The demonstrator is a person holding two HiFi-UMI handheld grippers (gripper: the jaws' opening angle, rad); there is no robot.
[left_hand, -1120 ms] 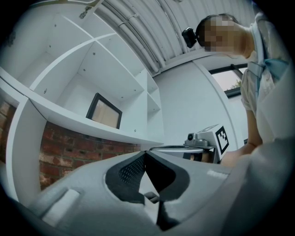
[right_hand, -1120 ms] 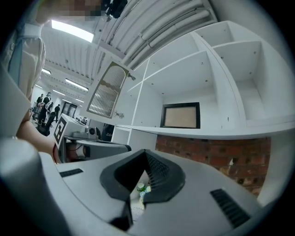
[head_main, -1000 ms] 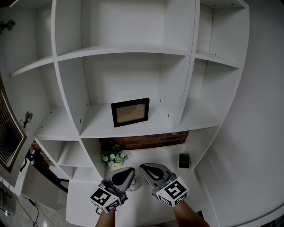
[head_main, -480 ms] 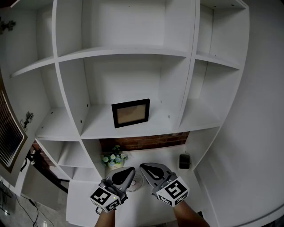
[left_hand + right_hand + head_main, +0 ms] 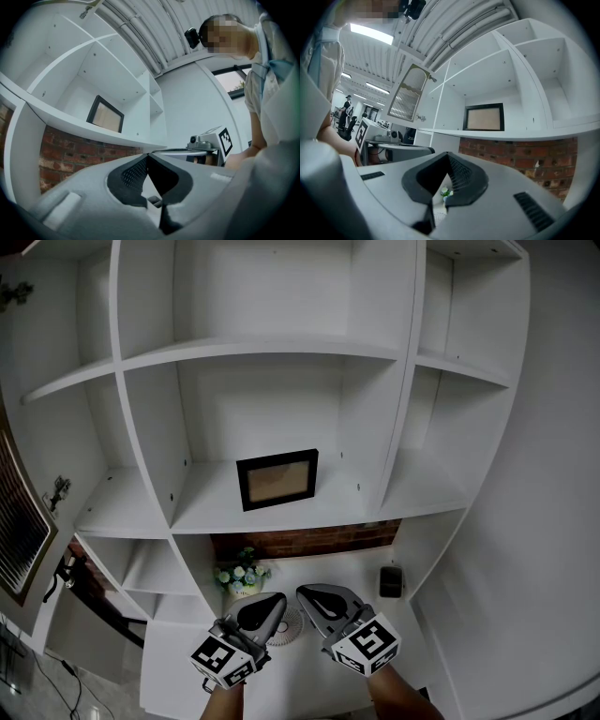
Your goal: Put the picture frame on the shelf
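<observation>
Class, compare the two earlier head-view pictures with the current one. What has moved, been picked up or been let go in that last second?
Nothing visibly changed. The picture frame stands on the shelf as before, and the left tongs and the right tongs stay shut and empty, side by side below it.

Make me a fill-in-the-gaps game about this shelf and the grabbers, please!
The picture frame stands on the white ____.
The left gripper and the right gripper hold nothing, and their jaws are ____ (open or shut).
The wall behind the flowers is made of ____.
Missing words: shelf; shut; brick.
</observation>
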